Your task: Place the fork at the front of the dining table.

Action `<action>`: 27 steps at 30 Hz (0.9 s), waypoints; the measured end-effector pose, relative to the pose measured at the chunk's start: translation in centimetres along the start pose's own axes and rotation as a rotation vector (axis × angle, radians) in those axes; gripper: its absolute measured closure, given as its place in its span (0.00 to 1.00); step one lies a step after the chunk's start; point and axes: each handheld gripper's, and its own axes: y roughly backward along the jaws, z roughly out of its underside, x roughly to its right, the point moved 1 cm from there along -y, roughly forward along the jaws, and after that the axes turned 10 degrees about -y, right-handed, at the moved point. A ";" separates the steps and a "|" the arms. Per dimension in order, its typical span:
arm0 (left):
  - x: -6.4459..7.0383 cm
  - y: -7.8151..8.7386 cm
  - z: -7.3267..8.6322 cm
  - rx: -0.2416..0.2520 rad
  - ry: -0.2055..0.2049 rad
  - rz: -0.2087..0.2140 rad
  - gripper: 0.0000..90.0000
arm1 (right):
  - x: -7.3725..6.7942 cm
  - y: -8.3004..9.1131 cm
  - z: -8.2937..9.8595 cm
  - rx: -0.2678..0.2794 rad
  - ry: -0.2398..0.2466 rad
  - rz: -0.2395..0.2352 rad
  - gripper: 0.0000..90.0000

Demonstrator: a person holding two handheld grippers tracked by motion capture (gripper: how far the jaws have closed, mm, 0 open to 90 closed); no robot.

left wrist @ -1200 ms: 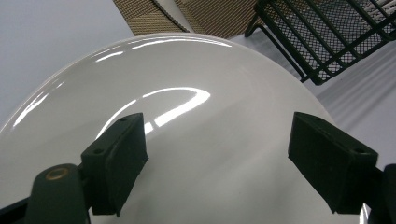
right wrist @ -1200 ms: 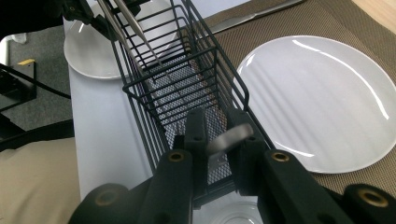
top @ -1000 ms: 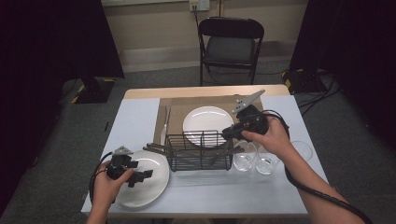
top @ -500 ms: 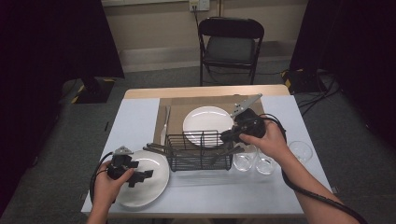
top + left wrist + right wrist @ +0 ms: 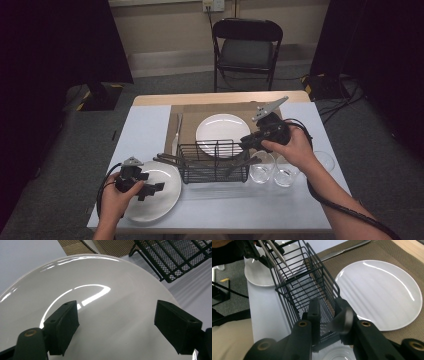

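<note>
High view
- Right gripper (image 5: 248, 143): held over the right end of the wire basket (image 5: 214, 162), which sits mid-surface toward the near edge.
- Utensils: dark handles (image 5: 167, 159) poke out of the basket's left end; another utensil (image 5: 245, 163) leans at its right end, just below the right gripper.
- Far plate (image 5: 222, 129): on the brown mat (image 5: 187, 115), touching or just behind the basket; a knife (image 5: 176, 134) lies on the mat at its left.
- Glasses (image 5: 261, 168): a row at the basket's right, near the surface's right edge, partly under the right hand (image 5: 295, 147).
- Left gripper (image 5: 150, 189): over the near plate (image 5: 162, 197) at the surface's near left corner, held by the left hand (image 5: 116, 197).

Left gripper view
- Fingers (image 5: 63, 326): spread wide, nothing between them.
- Near plate (image 5: 105, 302): glossy white, directly beneath; whether the fingers touch it, cannot tell.
- Basket corner (image 5: 175, 257): upper right, just past the plate's rim.

Right gripper view
- Fingers (image 5: 315, 315): pinching the rounded end of a grey utensil (image 5: 340, 321) inside the near end of the basket (image 5: 297, 282).
- Other utensils (image 5: 274, 252): slanting out of the basket's far end.
- Far plate (image 5: 382, 290): right of the basket, on the mat (image 5: 352, 258).
- Glass rim (image 5: 337, 352): just below the fingers.
</note>
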 end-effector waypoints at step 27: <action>-0.4 0.2 0.1 -0.009 0.001 -0.004 0.21 | 0.9 -0.6 0.1 0.008 -0.007 0.018 0.95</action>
